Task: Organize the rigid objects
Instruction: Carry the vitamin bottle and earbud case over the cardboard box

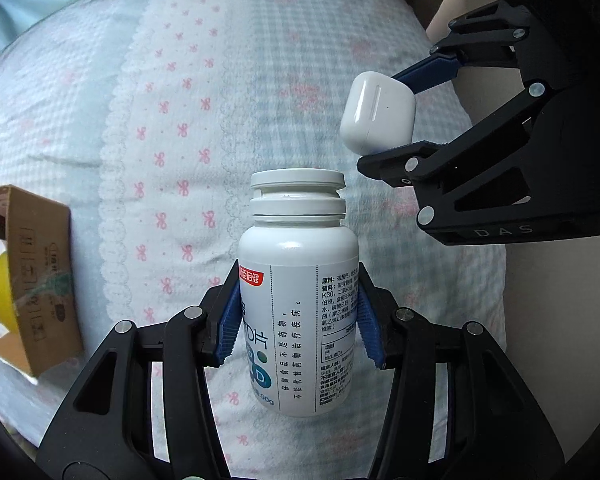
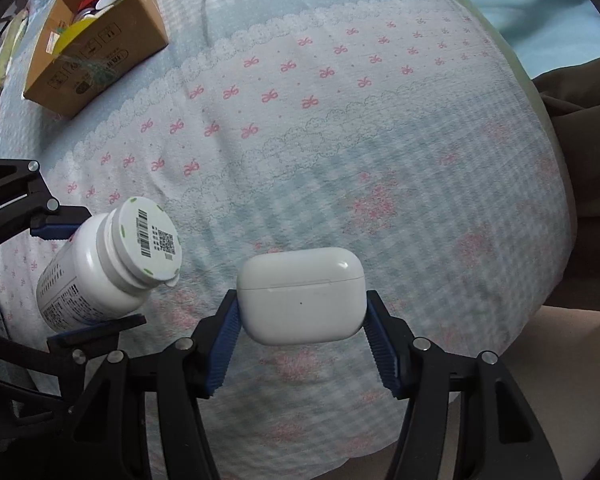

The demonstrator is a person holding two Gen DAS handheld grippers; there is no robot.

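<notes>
So up close, the left gripper is clamped on a white pill bottle, blue pads squeezing its label, cap pointing away. Just beside it, the right gripper is pinching a white earbud case by its two ends, lid closed. Both are held up over the bed, which has a checked cover with pink bows. Farther back sits an open cardboard box with a yellow thing and some round lids inside.
</notes>
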